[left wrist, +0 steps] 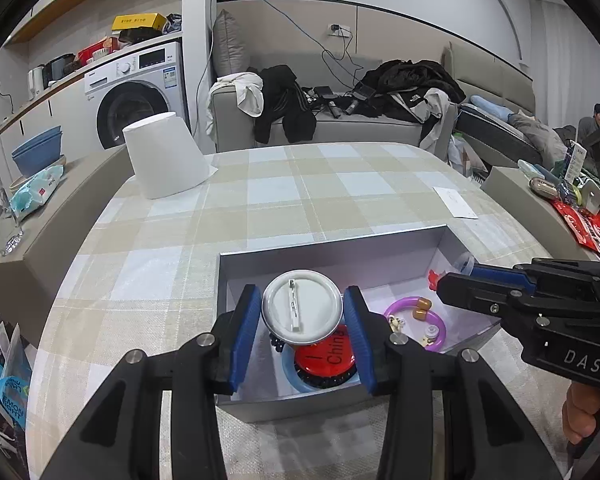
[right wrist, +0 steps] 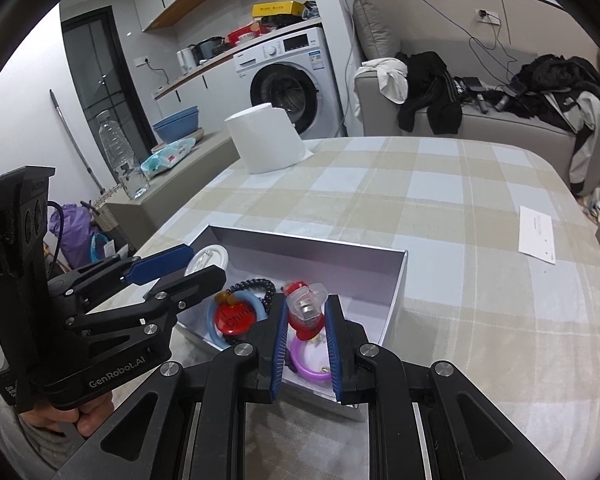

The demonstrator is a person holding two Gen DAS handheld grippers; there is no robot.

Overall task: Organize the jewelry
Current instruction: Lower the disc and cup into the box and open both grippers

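Note:
A shallow silver box (left wrist: 332,240) lies on the checked tablecloth, and shows in the right wrist view too (right wrist: 312,242). Over it, my left gripper (left wrist: 302,306) is shut on a white round pin badge (left wrist: 302,307), its back side up. Below it lie a red "China" badge (left wrist: 326,354), a light blue ring (left wrist: 292,370) and dark beads. My right gripper (right wrist: 307,310) is shut on a clear and red ring-shaped trinket (right wrist: 306,306), held above a purple bangle (right wrist: 308,360). In the left view the purple bangle (left wrist: 416,322) lies at the box's right.
An upturned white paper cup (left wrist: 166,154) stands at the table's far left. A white card (right wrist: 538,234) lies at the right. Side ledges hold a water bottle (right wrist: 118,152), a wipes pack and blue bowls. A sofa with clothes is behind.

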